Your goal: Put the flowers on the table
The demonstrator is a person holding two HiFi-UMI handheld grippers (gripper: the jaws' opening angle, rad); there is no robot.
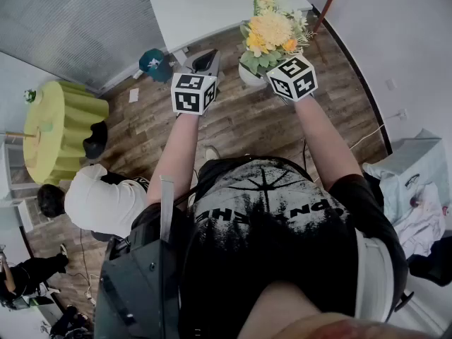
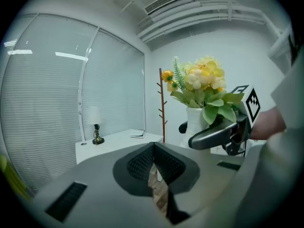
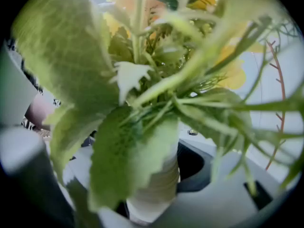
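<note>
White ribbed vase of yellow flowers (image 1: 248, 76) in your right claw (image 3: 164, 191) clamp: top-heavy, could slip short of white table (image 1: 212, 6) edge. Left claw (image 2: 154, 151) clenched, empty.

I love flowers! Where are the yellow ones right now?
The flowers are at the head view's top, right of middle, in a white vase held by the right tongs, near the white table.

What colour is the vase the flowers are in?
White. The vase shows best in the left gripper view.
</note>
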